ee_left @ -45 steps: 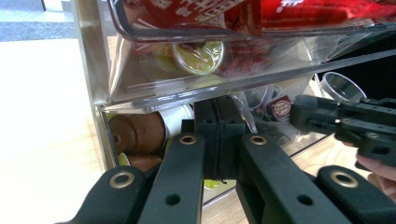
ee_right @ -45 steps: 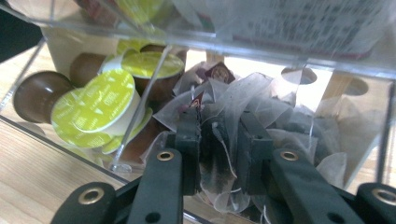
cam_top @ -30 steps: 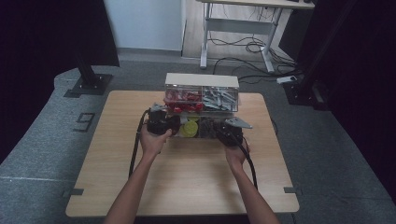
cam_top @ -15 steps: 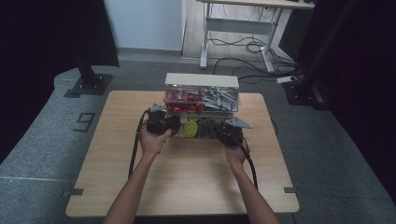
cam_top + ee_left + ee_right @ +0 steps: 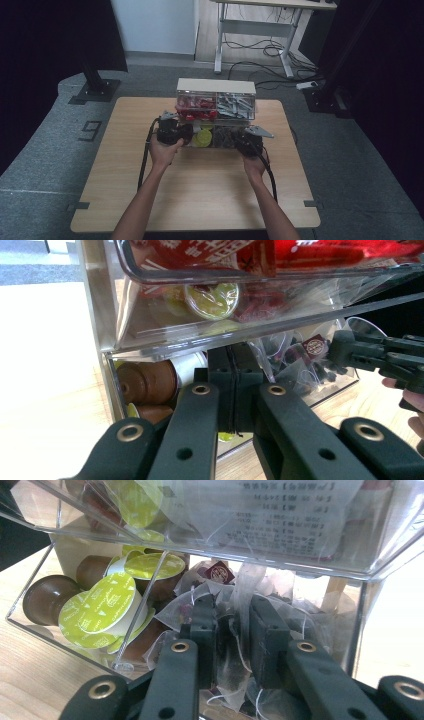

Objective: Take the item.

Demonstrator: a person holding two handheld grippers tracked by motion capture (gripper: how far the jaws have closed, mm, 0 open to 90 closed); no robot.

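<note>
A clear two-tier organiser [image 5: 216, 88] stands at the table's far middle. Its lower drawer [image 5: 35, 625] holds green-lidded coffee capsules [image 5: 102, 607] on the left and tea bags [image 5: 218, 573] in clear sachets on the right. My left gripper [image 5: 234, 376] is shut with its jaws pressed together at the drawer's front, by the brown capsules [image 5: 145, 385]. My right gripper [image 5: 233, 626] reaches into the tea bag side; its jaws have just been closing and now pinch a sachet with its string. From above, the left gripper [image 5: 186, 133] and right gripper [image 5: 240, 135] both meet the drawer.
The upper tier holds red packets [image 5: 196, 104] and silvery packets [image 5: 235, 104]. The wooden table [image 5: 200, 195] lies bare toward the person. The right gripper's body [image 5: 380, 354] shows at the far right of the left gripper view. Cables trail from both hands.
</note>
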